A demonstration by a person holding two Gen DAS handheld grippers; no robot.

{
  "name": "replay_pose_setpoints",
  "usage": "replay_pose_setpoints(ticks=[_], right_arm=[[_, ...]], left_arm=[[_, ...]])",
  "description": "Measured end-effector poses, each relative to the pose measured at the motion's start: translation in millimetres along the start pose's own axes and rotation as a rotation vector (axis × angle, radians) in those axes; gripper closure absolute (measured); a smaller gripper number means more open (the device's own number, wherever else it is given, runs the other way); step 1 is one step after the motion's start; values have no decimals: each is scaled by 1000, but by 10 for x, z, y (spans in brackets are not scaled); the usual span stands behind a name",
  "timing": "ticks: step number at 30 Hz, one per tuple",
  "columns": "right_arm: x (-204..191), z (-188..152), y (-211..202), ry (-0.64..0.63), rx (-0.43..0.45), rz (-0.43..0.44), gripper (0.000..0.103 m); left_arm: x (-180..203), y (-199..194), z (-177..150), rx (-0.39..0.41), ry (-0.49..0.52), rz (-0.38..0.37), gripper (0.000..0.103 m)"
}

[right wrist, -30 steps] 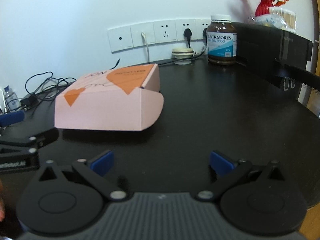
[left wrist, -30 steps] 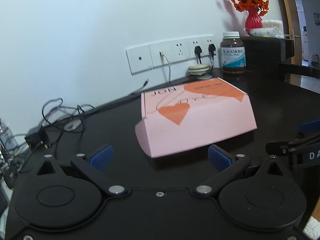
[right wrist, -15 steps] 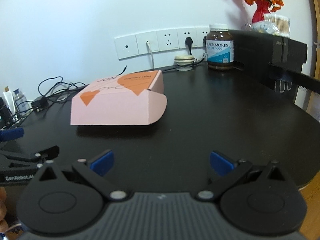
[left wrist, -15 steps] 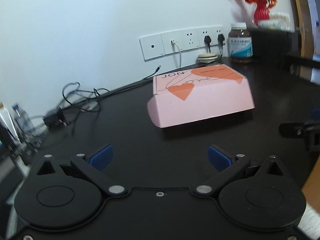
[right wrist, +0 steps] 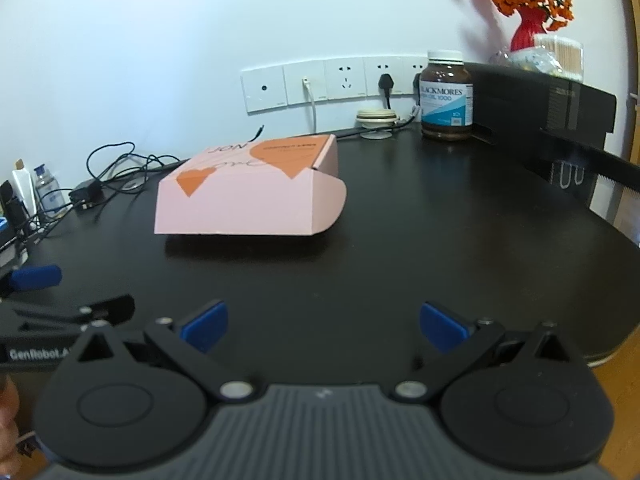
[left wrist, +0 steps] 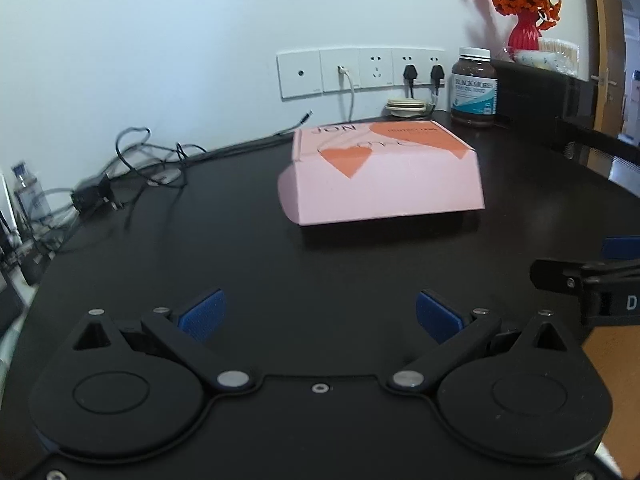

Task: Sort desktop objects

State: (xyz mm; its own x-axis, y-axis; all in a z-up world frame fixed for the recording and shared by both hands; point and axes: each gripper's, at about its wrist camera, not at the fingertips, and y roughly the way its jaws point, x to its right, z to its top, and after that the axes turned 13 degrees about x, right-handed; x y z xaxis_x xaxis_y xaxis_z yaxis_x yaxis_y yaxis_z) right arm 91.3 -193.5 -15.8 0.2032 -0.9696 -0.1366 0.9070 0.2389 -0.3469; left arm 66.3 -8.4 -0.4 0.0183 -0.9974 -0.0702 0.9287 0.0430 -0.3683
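A pink cardboard box (left wrist: 380, 172) with orange hearts lies closed on the black desk (left wrist: 240, 248); it also shows in the right wrist view (right wrist: 248, 196). A brown Blackmores bottle (left wrist: 474, 88) stands at the back right by the wall, also seen in the right wrist view (right wrist: 447, 96). My left gripper (left wrist: 320, 314) is open and empty, well short of the box. My right gripper (right wrist: 324, 326) is open and empty, also short of the box. Each gripper shows at the edge of the other's view.
A black cabinet (right wrist: 540, 100) with a red vase of orange flowers (right wrist: 528, 32) stands at the right. Tangled cables and a charger (left wrist: 120, 176) lie at the back left. Wall sockets (left wrist: 360, 72) and a small round object (right wrist: 376, 118) are behind the box. Small bottles (right wrist: 44, 192) stand far left.
Both grippers have drawn back from the box, which now looks farther off. The left view has swung so the box sits more centred. Both stay open.
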Motion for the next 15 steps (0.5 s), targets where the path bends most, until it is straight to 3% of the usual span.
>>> replay_pose_setpoints(ticks=[15], right_arm=[[130,-65,-63,14,-21,-38,1]], left_arm=[[187,-20,-6,-13,-2,-27,0]])
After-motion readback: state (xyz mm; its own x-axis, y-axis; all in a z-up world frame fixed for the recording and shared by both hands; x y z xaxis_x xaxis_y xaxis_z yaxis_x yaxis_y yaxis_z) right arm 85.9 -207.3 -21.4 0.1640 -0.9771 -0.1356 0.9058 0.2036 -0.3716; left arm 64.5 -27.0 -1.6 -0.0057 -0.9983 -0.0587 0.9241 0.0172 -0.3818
